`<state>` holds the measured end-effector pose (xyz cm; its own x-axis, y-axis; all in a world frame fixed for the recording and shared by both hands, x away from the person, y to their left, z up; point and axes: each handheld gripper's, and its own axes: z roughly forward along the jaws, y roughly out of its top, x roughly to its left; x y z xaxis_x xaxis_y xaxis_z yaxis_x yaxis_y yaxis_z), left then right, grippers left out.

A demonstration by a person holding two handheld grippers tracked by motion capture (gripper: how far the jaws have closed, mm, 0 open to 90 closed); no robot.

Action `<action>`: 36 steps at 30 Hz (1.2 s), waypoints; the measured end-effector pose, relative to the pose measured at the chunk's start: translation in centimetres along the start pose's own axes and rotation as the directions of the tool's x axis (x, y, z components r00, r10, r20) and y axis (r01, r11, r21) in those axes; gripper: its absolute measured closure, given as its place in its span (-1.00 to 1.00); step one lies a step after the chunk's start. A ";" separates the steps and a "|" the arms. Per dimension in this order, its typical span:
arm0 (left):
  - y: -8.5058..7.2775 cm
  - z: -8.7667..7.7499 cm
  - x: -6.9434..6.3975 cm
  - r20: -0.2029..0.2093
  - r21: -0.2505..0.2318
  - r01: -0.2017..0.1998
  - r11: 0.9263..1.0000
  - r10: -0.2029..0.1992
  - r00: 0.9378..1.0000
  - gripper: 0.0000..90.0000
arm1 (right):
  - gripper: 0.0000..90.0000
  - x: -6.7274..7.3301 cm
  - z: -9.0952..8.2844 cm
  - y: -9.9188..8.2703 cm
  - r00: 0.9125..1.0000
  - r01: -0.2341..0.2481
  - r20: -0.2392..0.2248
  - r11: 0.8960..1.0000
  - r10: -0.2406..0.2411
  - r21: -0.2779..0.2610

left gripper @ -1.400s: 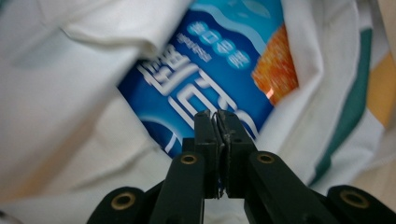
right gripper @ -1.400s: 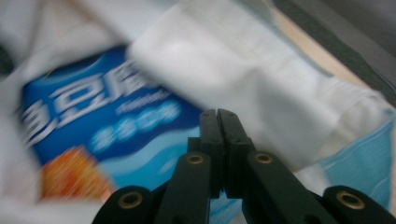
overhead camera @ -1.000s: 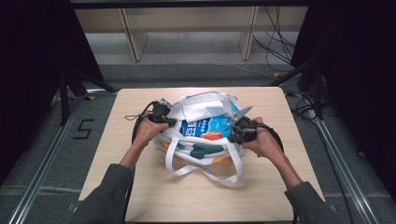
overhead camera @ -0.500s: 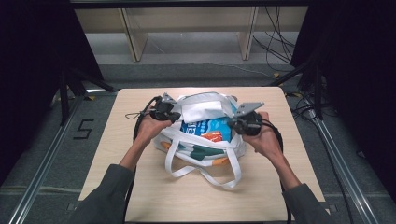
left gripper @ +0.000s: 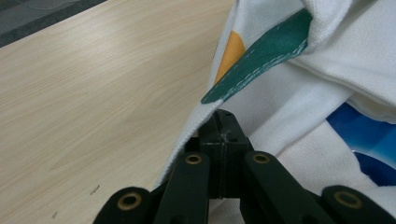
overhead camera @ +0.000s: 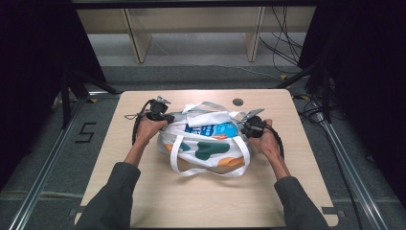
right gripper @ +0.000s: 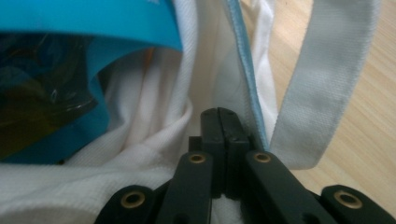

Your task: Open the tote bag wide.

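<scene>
Lying at the centre of the table point(overhead camera: 143, 191) in the high view, the bag point(overhead camera: 206, 148) was white with green and orange patches, its long axis running left to right across the frame. Its mouth faced up and away from the person, and a blue packet point(overhead camera: 213, 129) showed inside. One white strap point(overhead camera: 210, 170) looped out toward the bottom of the frame; another strap lay folded over the top of the bag.

The left gripper point(overhead camera: 165, 116) sat at the bag's left end, upper left of centre. In the left gripper view its jaws were pressed together with a fold of the bag's white edge point(left gripper: 196, 126) pinched between them. A green patch point(left gripper: 261, 60) and a sliver of orange lay just above the jaws, and bare table filled the left half.

The right gripper point(overhead camera: 246, 125) sat at the bag's right end. In the right gripper view the jaws were closed flat on white fabric point(right gripper: 205, 70) of the bag's rim. The blue packet point(right gripper: 84, 23) occupied the upper left there, and a strap point(right gripper: 327, 79) hung down the right side over the table.

A round hole point(overhead camera: 238, 102) marked the table near its far edge, well apart from the bag.
</scene>
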<state>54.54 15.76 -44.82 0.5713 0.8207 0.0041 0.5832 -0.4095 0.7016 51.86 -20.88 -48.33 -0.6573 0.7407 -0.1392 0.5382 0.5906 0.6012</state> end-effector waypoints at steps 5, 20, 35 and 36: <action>0.4 -1.8 -1.1 0.013 -0.021 -0.028 0.999 0.028 1.000 0.98 | 1.00 0.3 -3.0 0.7 1.000 0.002 0.008 0.998 -0.001 -0.067; -1.5 -2.3 -3.4 0.104 -0.013 -0.081 0.997 0.082 0.991 0.98 | 1.00 7.9 -7.3 -1.7 0.954 0.132 -0.256 0.985 -0.156 -0.110; -2.1 -3.2 -6.7 0.294 0.064 -0.228 0.971 0.201 0.935 0.97 | 1.00 8.4 -7.9 -1.2 0.961 0.165 -0.196 0.974 -0.193 -0.153; -2.1 -3.2 -6.7 0.294 0.064 -0.228 0.971 0.201 0.935 0.98 | 1.00 8.5 -7.9 -1.4 0.962 0.155 -0.204 0.977 -0.183 -0.147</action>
<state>47.64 12.46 -44.03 0.8206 0.5678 -0.0649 0.4728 -0.6107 0.6353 41.39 -17.96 -44.09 -0.8384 0.5386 -0.0834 0.3466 0.6450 0.6811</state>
